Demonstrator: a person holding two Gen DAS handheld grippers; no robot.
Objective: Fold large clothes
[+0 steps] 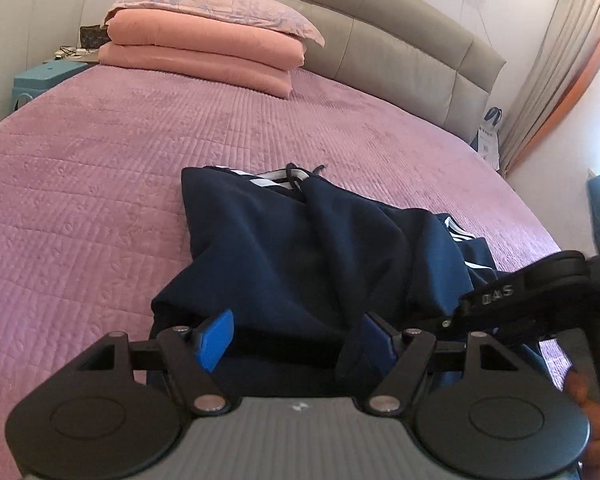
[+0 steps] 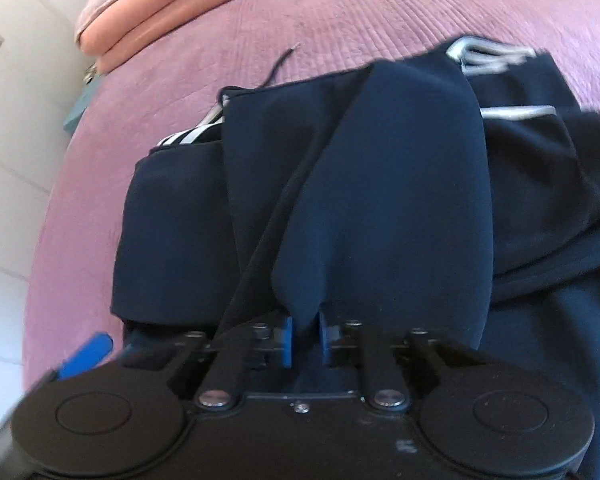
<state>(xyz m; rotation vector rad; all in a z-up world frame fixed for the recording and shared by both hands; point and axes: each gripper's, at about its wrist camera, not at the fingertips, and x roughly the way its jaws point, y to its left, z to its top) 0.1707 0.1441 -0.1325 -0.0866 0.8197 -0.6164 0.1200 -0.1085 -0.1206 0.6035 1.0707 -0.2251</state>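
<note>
right tongs point(image 2: 305, 338): blue pads drawn narrow and pinched on a fold of the navy garment point(image 2: 380, 184), which rises from them as a soft peak. left tongs point(image 1: 296, 340): spread wide over the garment's near edge, cloth and a dark drawstring lying between the pads, but the pads do not appear to press on it. the garment lies on the bed point(image 1: 100, 184), at the near right of the purple quilted cover, partly bunched and partly doubled over. handling, judged from the drape: soft, limp knit of moderate weight, not slippery, not fragile; it will sag and crease wherever it is unsupported. best hold is at a hem, waistband or corner, one pair of tongs to each end of the same edge, so the panel hangs flat. appearance: dark navy, white stripes at the sides, drawstring loose at the far end. beyond it, folded pink blankets point(image 1: 196, 60) under a pillow against a grey headboard point(image 1: 400, 40).
</note>
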